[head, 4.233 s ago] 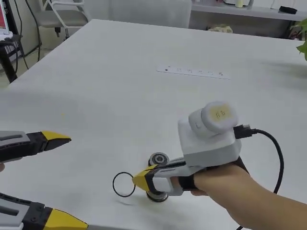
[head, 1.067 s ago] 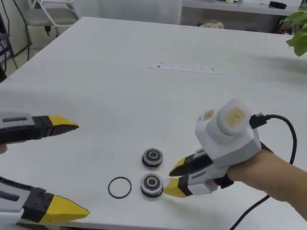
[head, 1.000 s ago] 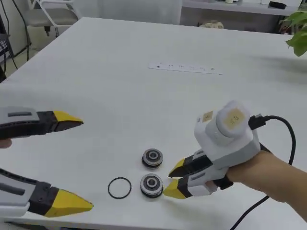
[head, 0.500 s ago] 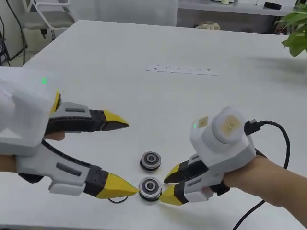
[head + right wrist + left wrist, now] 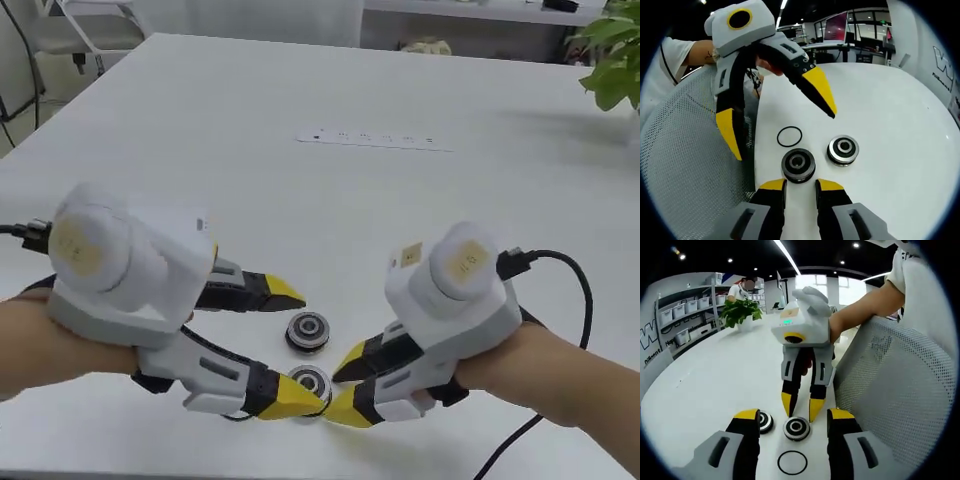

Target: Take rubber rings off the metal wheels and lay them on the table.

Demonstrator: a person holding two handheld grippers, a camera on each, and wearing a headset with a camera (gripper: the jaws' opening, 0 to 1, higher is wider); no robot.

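Two small metal wheels lie near the table's front edge: a near wheel [image 5: 308,381] [image 5: 796,428] [image 5: 798,164] with a dark rim and a far wheel [image 5: 307,331] [image 5: 764,421] [image 5: 843,149]. A loose black rubber ring [image 5: 792,462] [image 5: 789,136] lies flat just left of the near wheel. My left gripper [image 5: 290,347] [image 5: 794,416] is open wide, its jaws straddling both wheels. My right gripper [image 5: 345,385] [image 5: 800,186] is open by a narrow gap, with its tips just short of the near wheel and nothing between them.
A white power strip [image 5: 372,140] lies flat mid-table, far behind the wheels. A green plant [image 5: 612,70] stands at the far right. The right gripper's black cable [image 5: 560,350] trails over the table's front right. A mesh chair back [image 5: 895,390] stands close behind the front edge.
My left gripper has come in from the left and now straddles the wheels, covering the loose ring in the head view. The right gripper has barely moved. Wheels and ring lie where they were.
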